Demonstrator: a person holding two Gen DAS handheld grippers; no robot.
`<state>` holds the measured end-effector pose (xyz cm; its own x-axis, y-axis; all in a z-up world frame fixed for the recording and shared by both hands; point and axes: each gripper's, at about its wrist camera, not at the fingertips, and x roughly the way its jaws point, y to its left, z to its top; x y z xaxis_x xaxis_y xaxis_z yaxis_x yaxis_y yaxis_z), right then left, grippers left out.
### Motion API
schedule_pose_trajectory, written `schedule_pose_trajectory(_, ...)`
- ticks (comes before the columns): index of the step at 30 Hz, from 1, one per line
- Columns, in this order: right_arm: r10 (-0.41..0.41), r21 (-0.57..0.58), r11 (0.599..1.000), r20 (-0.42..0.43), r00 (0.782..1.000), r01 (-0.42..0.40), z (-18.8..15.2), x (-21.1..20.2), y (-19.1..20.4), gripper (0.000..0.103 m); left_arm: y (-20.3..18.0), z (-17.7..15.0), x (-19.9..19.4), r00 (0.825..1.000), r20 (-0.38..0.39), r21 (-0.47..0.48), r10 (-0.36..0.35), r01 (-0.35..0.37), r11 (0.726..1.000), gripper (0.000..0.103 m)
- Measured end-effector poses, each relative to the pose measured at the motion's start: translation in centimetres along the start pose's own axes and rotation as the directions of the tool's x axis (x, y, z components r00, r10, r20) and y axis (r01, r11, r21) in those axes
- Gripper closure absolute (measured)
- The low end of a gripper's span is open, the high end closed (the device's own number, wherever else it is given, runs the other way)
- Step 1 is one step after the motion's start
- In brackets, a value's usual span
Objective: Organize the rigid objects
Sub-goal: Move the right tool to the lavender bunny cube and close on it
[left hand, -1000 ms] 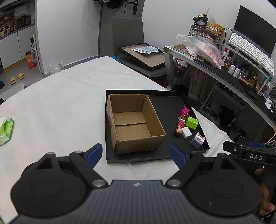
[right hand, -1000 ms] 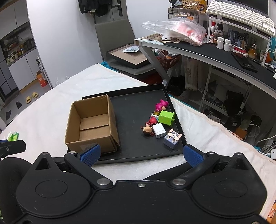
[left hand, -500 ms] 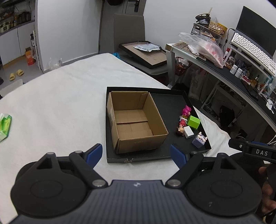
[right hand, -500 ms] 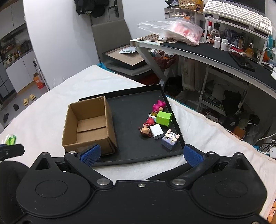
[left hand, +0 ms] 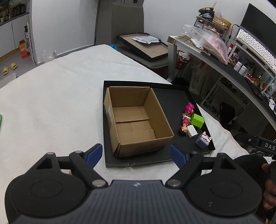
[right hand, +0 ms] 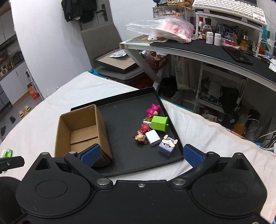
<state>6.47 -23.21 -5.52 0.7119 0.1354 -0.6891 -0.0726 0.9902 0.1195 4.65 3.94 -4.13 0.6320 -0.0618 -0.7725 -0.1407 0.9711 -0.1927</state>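
Cardboard box (left hand: pixel 136 118) sits empty at the left of the black tray (left hand: pixel 174 96); small toys (right hand: pixel 155 131) cluster at its right. Left hand-held gripper (left hand: pixel 136 155) and right hand-held gripper (right hand: pixel 141 154) both gape apart, holding nothing.

Home room | cluttered desk (right hand: pixel 198 50) with keyboard (right hand: pixel 229 10) | slippers (left hand: pixel 9 68) on floor | kitchen cabinets (right hand: pixel 12 81)

Even, soft indoor light fills both views, bright on the white walls and the pale bed cover (left hand: pixel 51 106). Shadows are faint. Fisheye bending curves the desk (right hand: pixel 207 51) and walls toward the picture edges. Focus is sharp throughout, with no strong glare or motion blur.
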Motion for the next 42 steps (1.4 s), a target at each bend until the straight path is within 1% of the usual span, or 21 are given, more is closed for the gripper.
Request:
schedule_pose_trajectory(4,0.0,0.026,1.0,-0.007,1.0,0.0,0.3,1.1,-0.4,0.0,0.6,0.6,1.6,1.0,-0.02,-0.02,-0.01,0.009,1.0,0.019)
schedule_pose_trajectory(9,-0.01,0.036,0.999,-0.033,0.999,0.011,0.4,3.1,-0.9,0.0,1.2,1.0,3.6,0.998,-0.057,-0.031,-0.006,0.004,1.0,0.019)
schedule_pose_trajectory(12,0.016,0.053,0.999,-0.048,0.999,-0.013,0.4,4.2,-1.3,0.0,1.5,1.3,4.7,0.997,-0.078,-0.038,-0.002,-0.001,0.999,0.019)
schedule_pose_trajectory(19,0.035,0.083,0.996,-0.047,0.998,-0.031,0.8,6.3,-2.1,0.0,1.6,2.1,7.0,0.994,-0.109,-0.04,0.005,-0.01,0.999,0.019)
schedule_pose_trajectory(28,-0.004,0.112,0.994,-0.063,0.998,0.011,1.0,9.4,-2.9,0.002,2.3,2.5,10.0,0.988,-0.148,-0.046,0.035,-0.043,0.998,0.019)
schedule_pose_trajectory(30,-0.013,0.116,0.993,-0.069,0.998,0.021,0.9,10.1,-3.0,0.003,2.5,2.6,10.6,0.987,-0.152,-0.049,0.042,-0.05,0.998,0.022)
schedule_pose_trajectory(35,-0.041,0.137,0.989,-0.076,0.996,0.051,0.5,11.6,-2.9,0.004,2.8,2.8,12.0,0.985,-0.162,-0.059,0.063,-0.073,0.996,0.022)
schedule_pose_trajectory(38,-0.059,0.145,0.987,-0.086,0.995,0.071,0.4,12.8,-2.7,0.008,2.9,3.0,12.9,0.983,-0.168,-0.059,0.067,-0.078,0.995,0.025)
schedule_pose_trajectory(39,-0.068,0.144,0.986,-0.091,0.994,0.081,0.3,13.3,-2.6,0.01,2.9,3.0,13.2,0.982,-0.174,-0.057,0.069,-0.08,0.995,0.027)
schedule_pose_trajectory(40,-0.084,0.145,0.985,-0.093,0.992,0.097,0.2,13.7,-2.5,0.016,3.0,3.1,13.6,0.981,-0.179,-0.057,0.07,-0.082,0.995,0.028)
schedule_pose_trajectory(42,-0.106,0.157,0.98,-0.109,0.988,0.122,0.0,14.7,-2.6,0.019,3.1,3.1,14.4,0.978,-0.194,-0.059,0.074,-0.087,0.994,0.033)
